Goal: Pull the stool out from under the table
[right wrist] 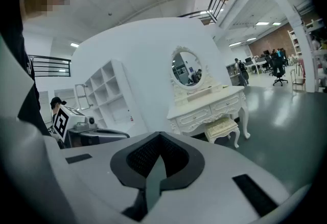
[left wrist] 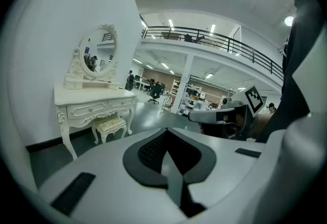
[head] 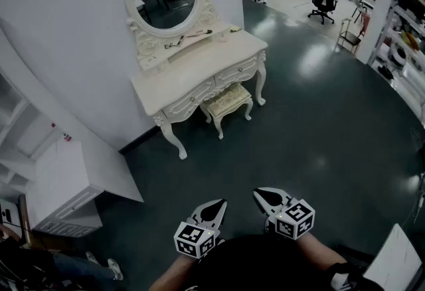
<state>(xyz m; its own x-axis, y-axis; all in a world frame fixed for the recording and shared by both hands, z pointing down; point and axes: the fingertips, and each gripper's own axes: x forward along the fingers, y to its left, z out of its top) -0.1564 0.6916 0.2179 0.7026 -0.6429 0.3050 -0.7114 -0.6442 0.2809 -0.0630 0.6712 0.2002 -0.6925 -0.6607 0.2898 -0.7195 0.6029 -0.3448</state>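
A small cream stool (head: 228,103) with a patterned cushion stands half tucked under the white dressing table (head: 199,74), which carries an oval mirror against the wall. The stool (left wrist: 110,126) also shows at the left of the left gripper view, and the stool (right wrist: 223,127) right of centre in the right gripper view. Both grippers hang well short of the table, close to my body. My left gripper (head: 214,206) and right gripper (head: 260,195) are shut with nothing between the jaws.
A white shelf unit and low cabinet (head: 63,183) stand at the left. Dark green floor (head: 299,123) stretches between me and the table. Office chairs (head: 323,0), desks and people are far back right. A white board edge (head: 398,260) sits at bottom right.
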